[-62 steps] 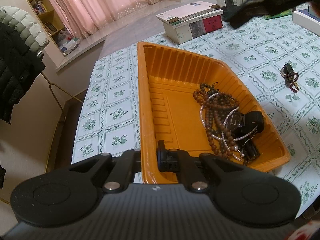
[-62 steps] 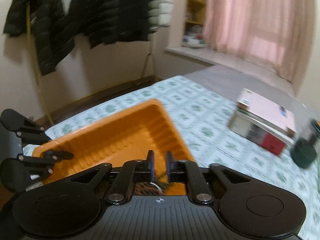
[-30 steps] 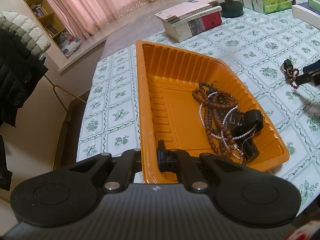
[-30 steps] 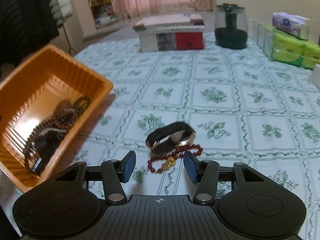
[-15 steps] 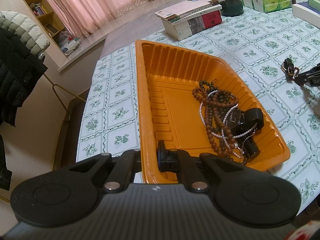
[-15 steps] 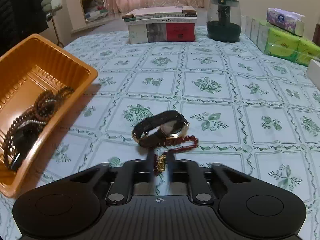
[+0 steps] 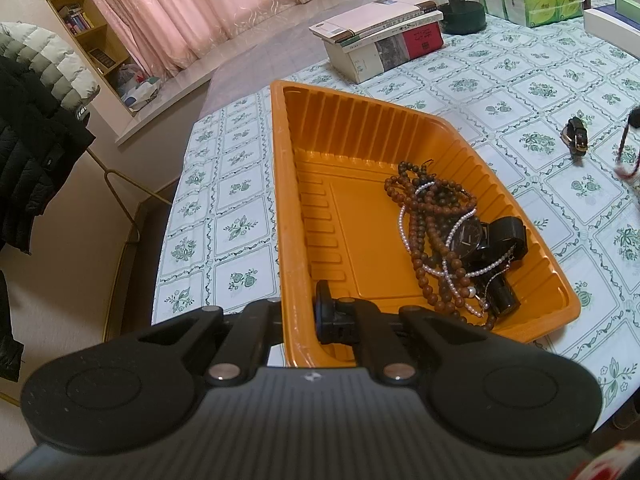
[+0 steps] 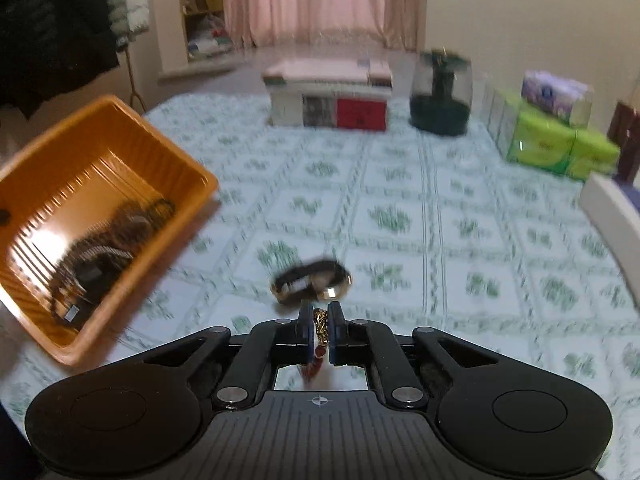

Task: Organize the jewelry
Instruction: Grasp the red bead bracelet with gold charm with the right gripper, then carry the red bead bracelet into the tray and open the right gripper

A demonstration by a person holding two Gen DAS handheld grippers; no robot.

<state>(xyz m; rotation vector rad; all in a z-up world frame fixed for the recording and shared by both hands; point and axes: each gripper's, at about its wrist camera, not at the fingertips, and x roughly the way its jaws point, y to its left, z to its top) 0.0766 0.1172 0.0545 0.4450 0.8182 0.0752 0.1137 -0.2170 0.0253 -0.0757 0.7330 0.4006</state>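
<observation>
An orange tray (image 7: pixel 288 184) holds brown bead strings (image 7: pixel 436 216), a pearl string and a black watch (image 7: pixel 480 240). My left gripper (image 7: pixel 300 316) is shut on the tray's near rim. My right gripper (image 8: pixel 320 334) is shut on a red bead bracelet with a gold charm (image 8: pixel 320 330), lifted off the table; the bracelet also shows at the right edge of the left wrist view (image 7: pixel 624 156). A gold watch with a black strap (image 8: pixel 312 280) lies on the tablecloth just beyond it, also in the left wrist view (image 7: pixel 576 140). The tray sits left in the right wrist view (image 8: pixel 160 152).
A stack of books (image 8: pixel 332 96), a dark green jar (image 8: pixel 440 96), green tissue packs (image 8: pixel 560 148) and a white box (image 8: pixel 612 208) stand at the far and right sides of the table. Jackets (image 7: pixel 32 128) hang left of the table.
My right gripper closed on the red bracelet and lifted it off the table, away from the gold watch. The left gripper keeps its hold on the tray rim.
</observation>
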